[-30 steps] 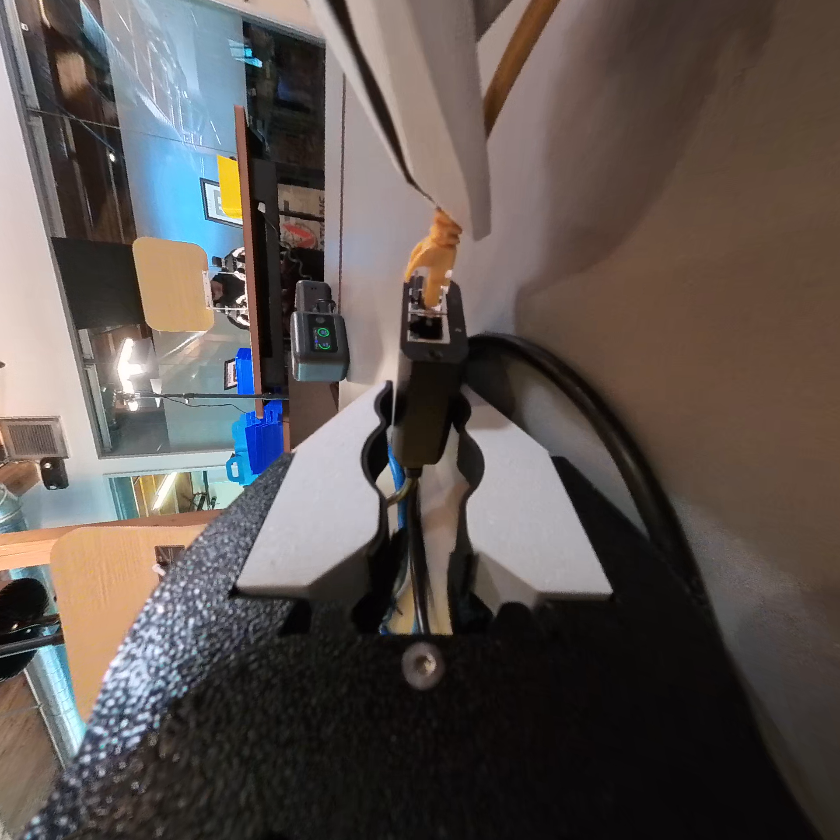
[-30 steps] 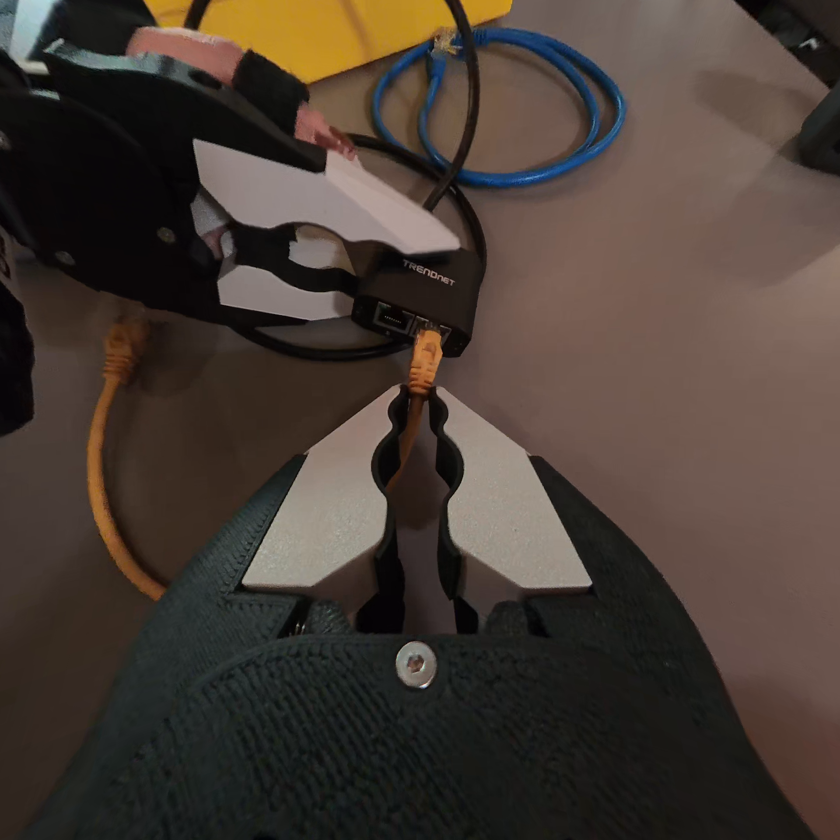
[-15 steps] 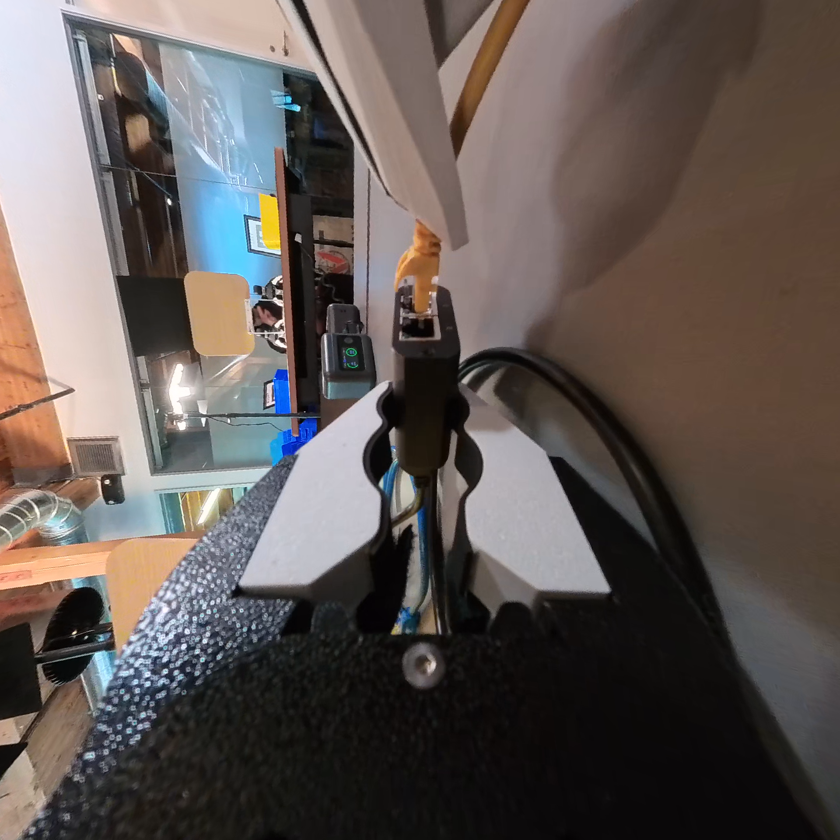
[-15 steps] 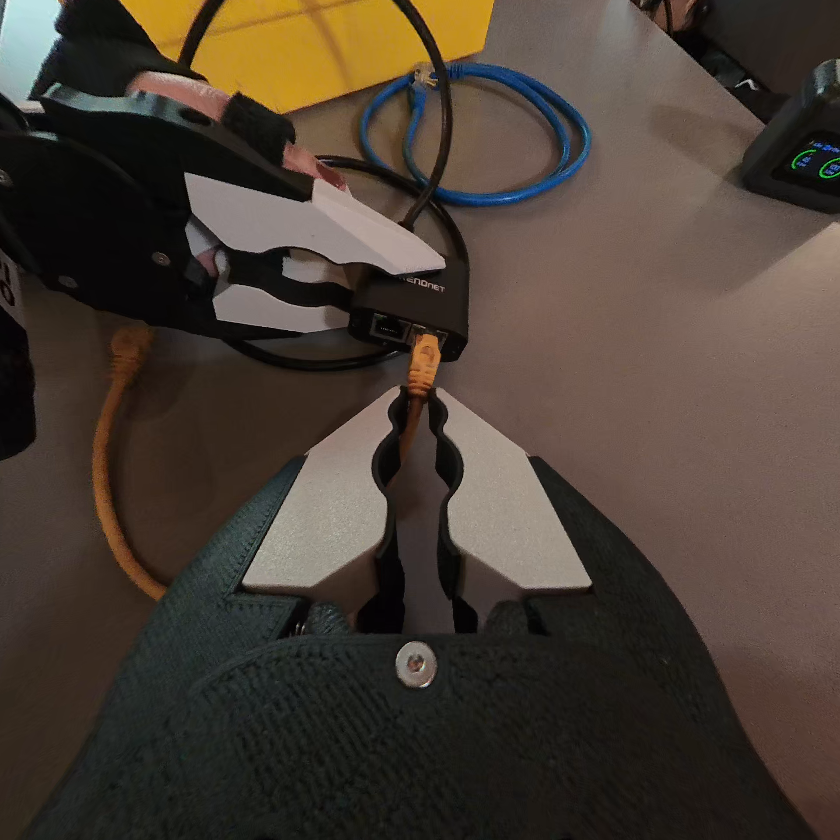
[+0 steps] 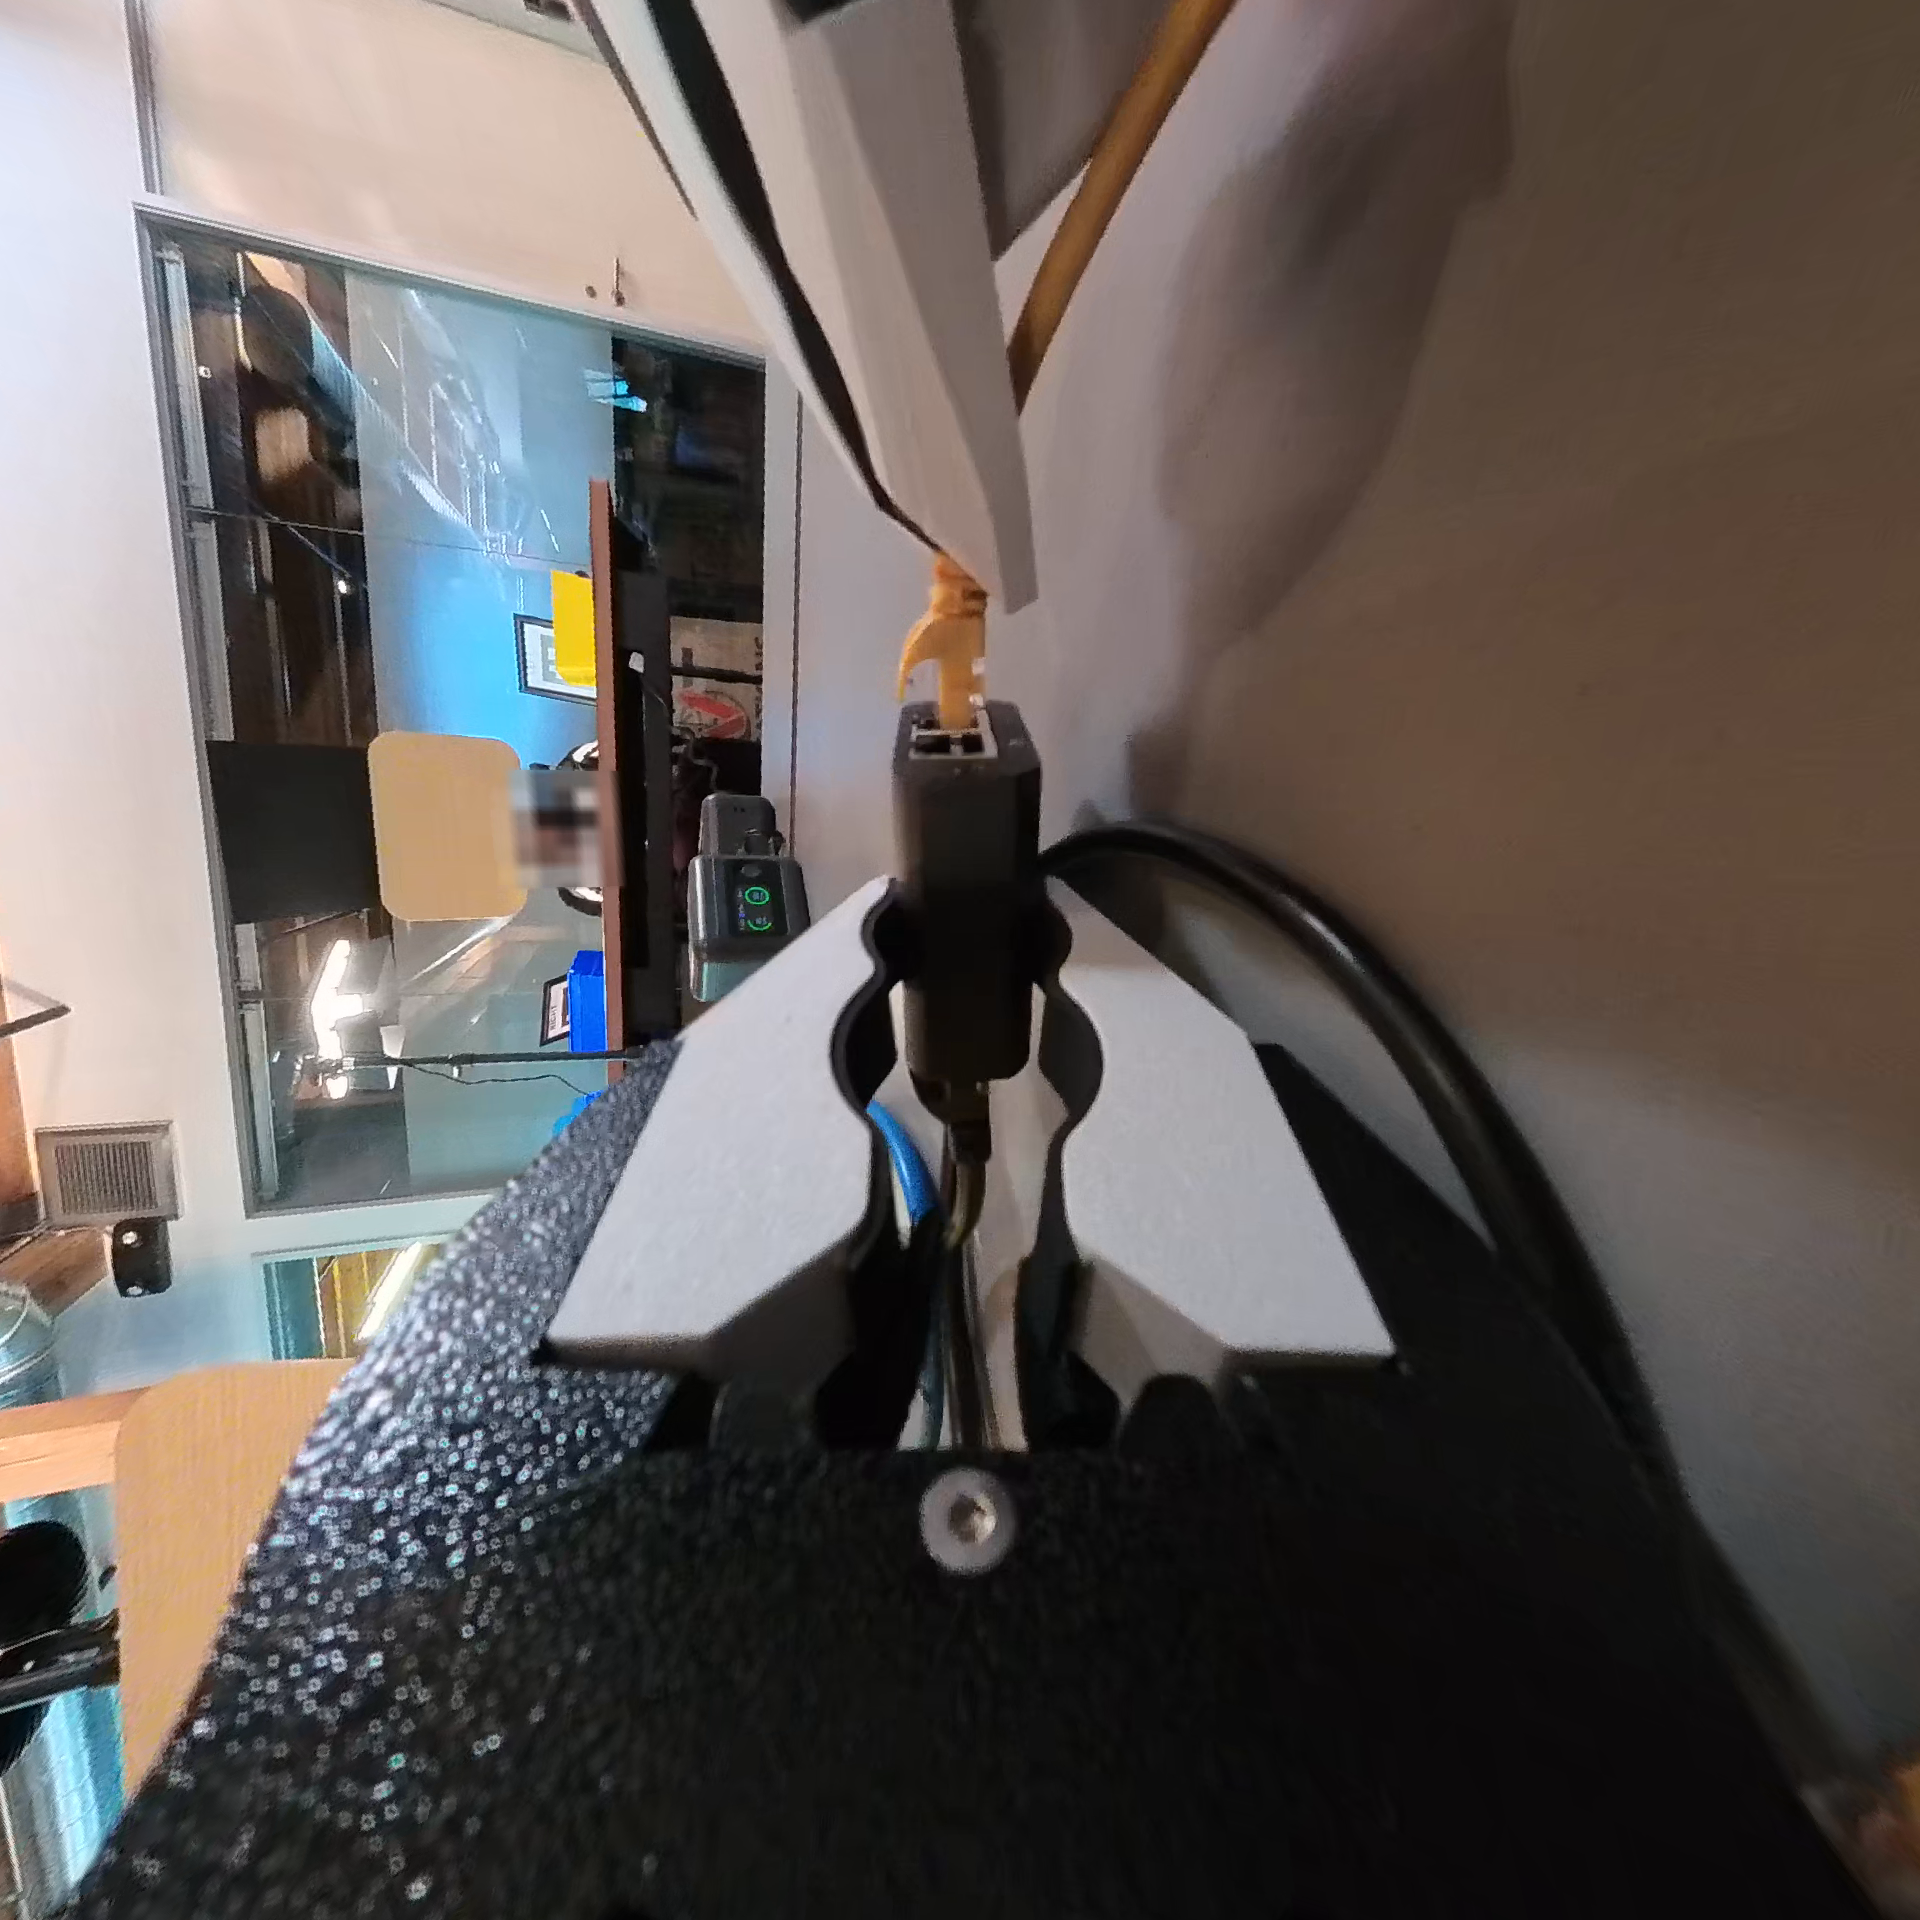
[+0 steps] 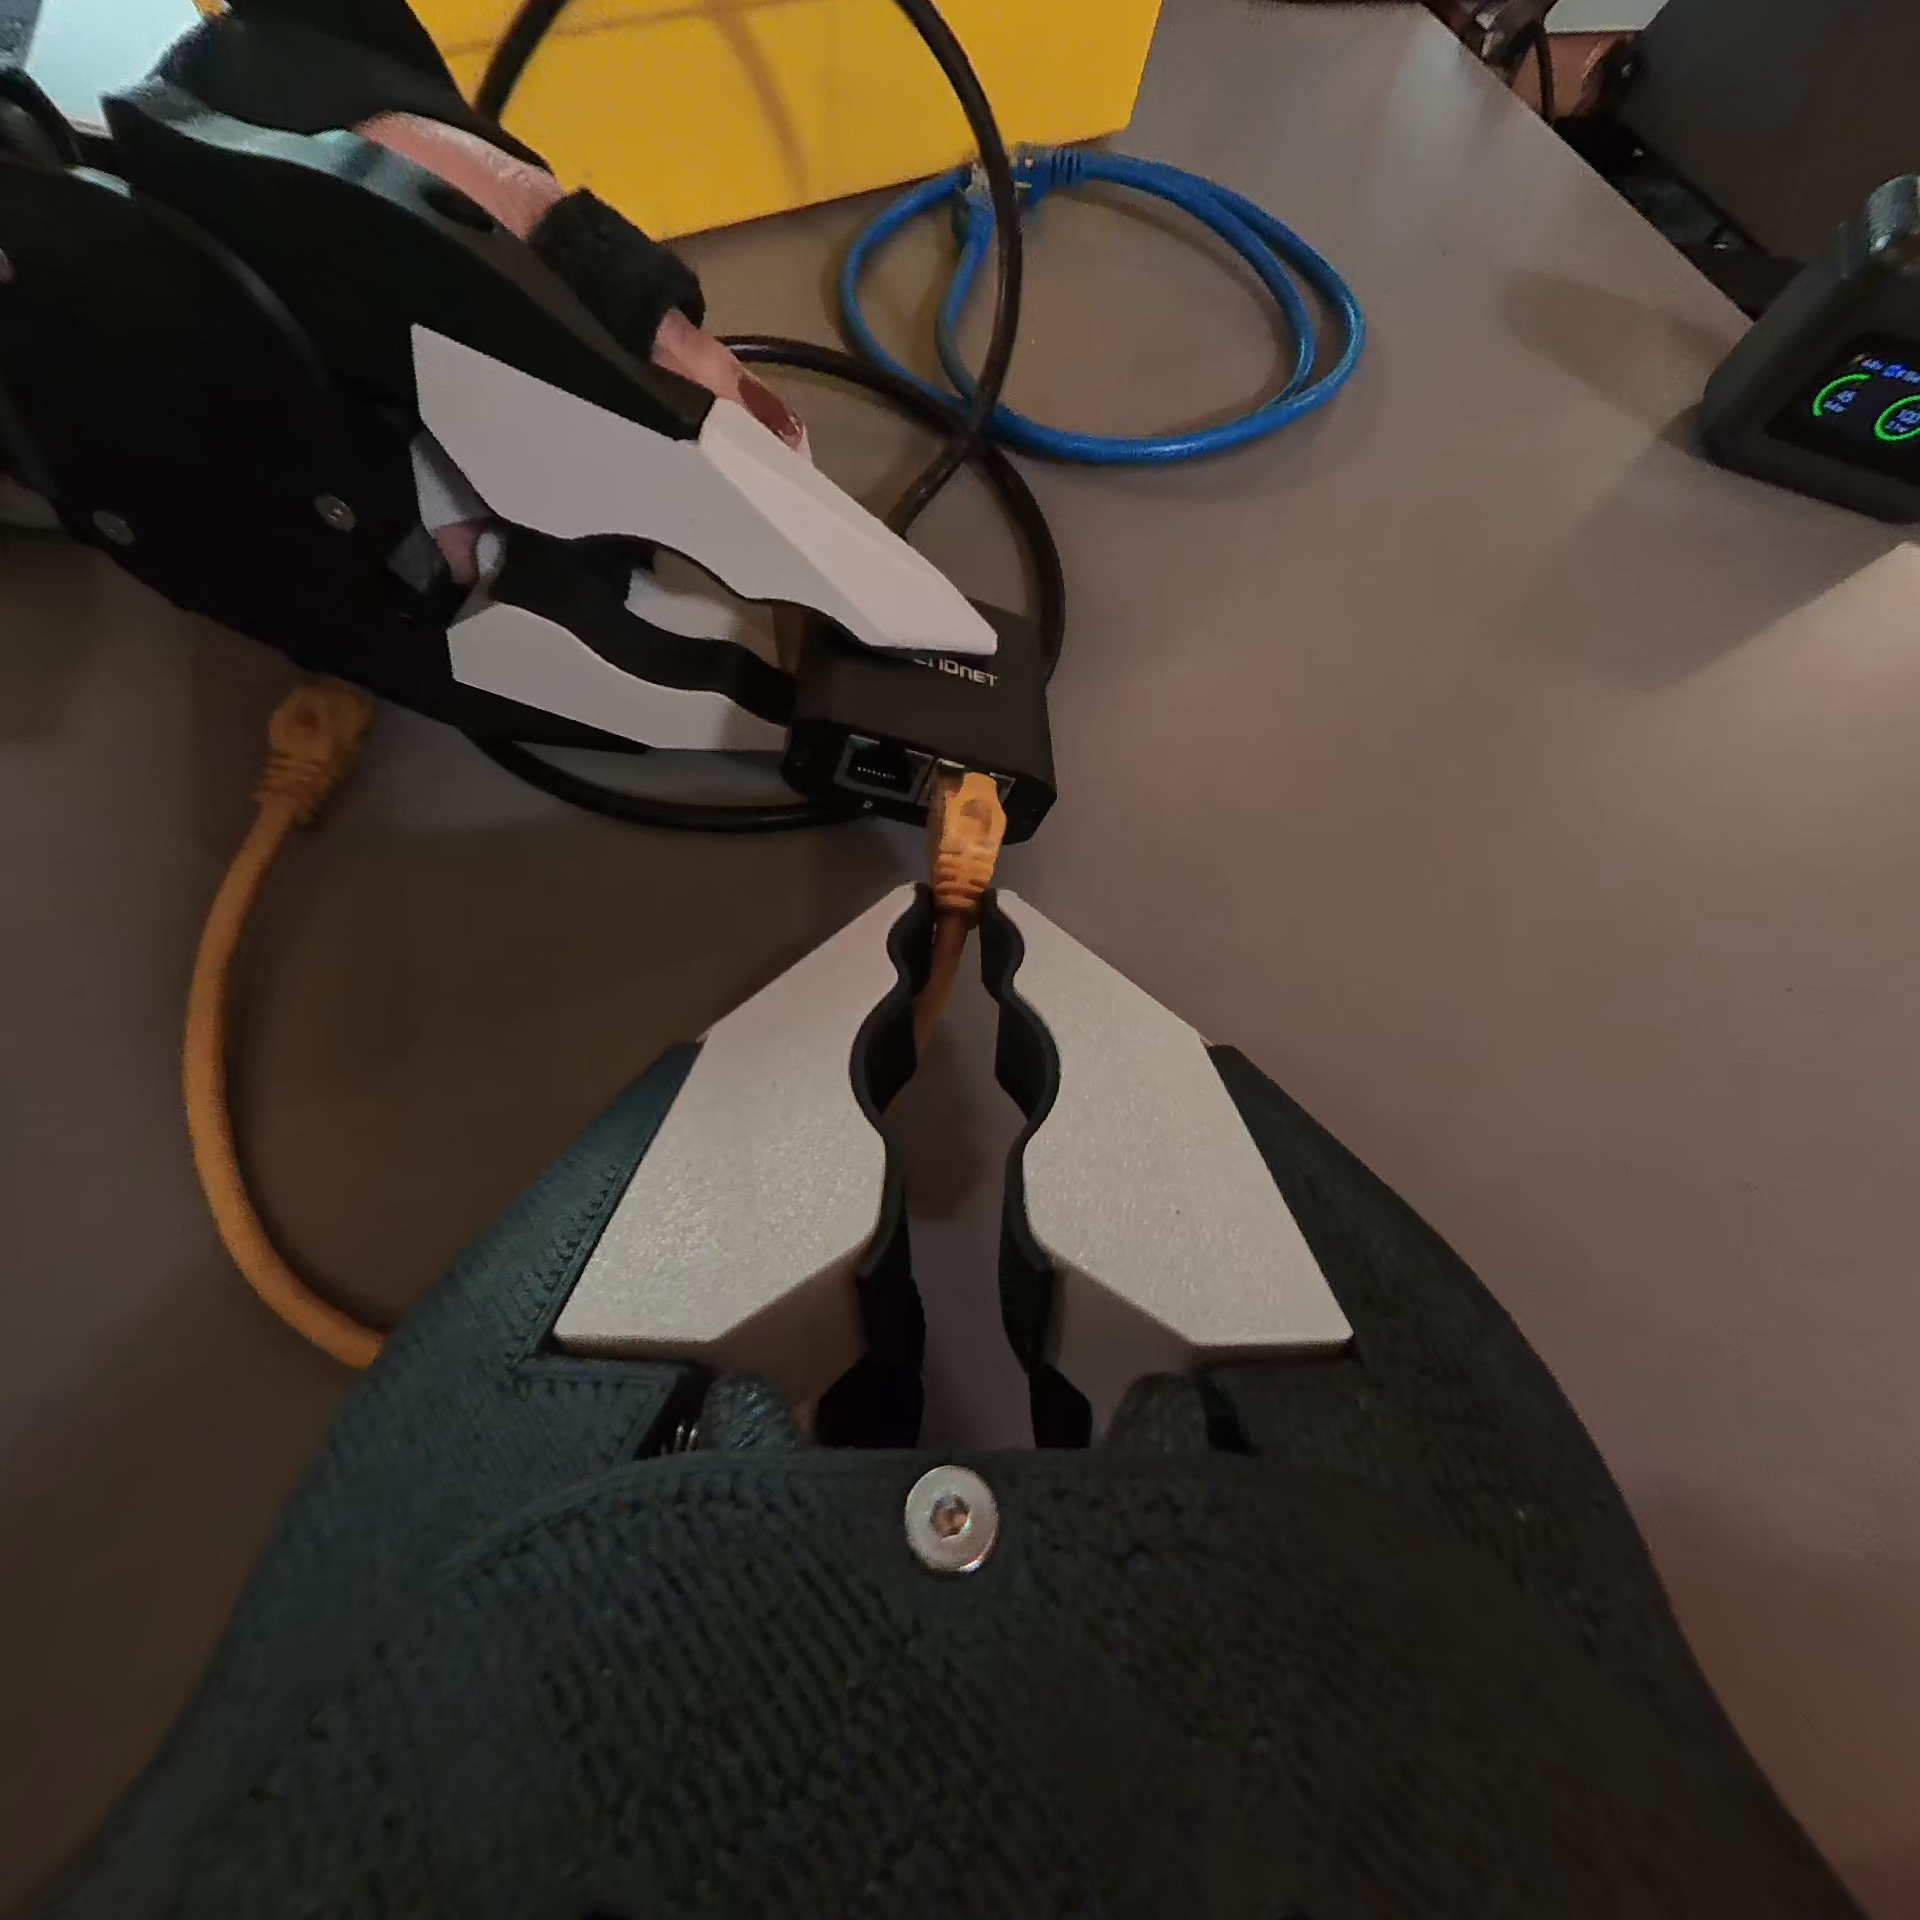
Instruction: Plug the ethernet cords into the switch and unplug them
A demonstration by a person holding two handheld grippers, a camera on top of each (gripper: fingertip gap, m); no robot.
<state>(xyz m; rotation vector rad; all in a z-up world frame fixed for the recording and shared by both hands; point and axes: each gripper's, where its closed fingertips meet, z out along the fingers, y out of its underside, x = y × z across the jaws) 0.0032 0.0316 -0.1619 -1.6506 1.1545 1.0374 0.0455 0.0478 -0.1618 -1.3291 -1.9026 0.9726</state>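
Observation:
The black switch (image 6: 935,691) lies on the grey table (image 6: 1455,935). My left gripper (image 6: 883,675) comes in from the left and is shut on the switch's body, one finger above and one below; in the left wrist view the switch (image 5: 966,831) sits between the fingertips of my left gripper (image 5: 966,920). My right gripper (image 6: 954,906) is shut on the orange ethernet cord just behind its plug (image 6: 966,826). The plug's tip is inside a port on the switch's front, also seen in the left wrist view (image 5: 948,665). The port to its left (image 6: 878,771) is empty.
The orange cord (image 6: 208,1091) loops left, its free plug (image 6: 312,738) on the table. A coiled blue cord (image 6: 1278,343) and the black power cord (image 6: 992,208) lie behind the switch. A yellow sheet (image 6: 779,94) is at the back, a small screen device (image 6: 1849,405) at right. Some 5 cm of space lies between my two pairs of fingers.
Both grippers keep their holds and the orange plug stays at the port. The left wrist view has swung slightly; the right view has shifted a little, showing more of the screen device.

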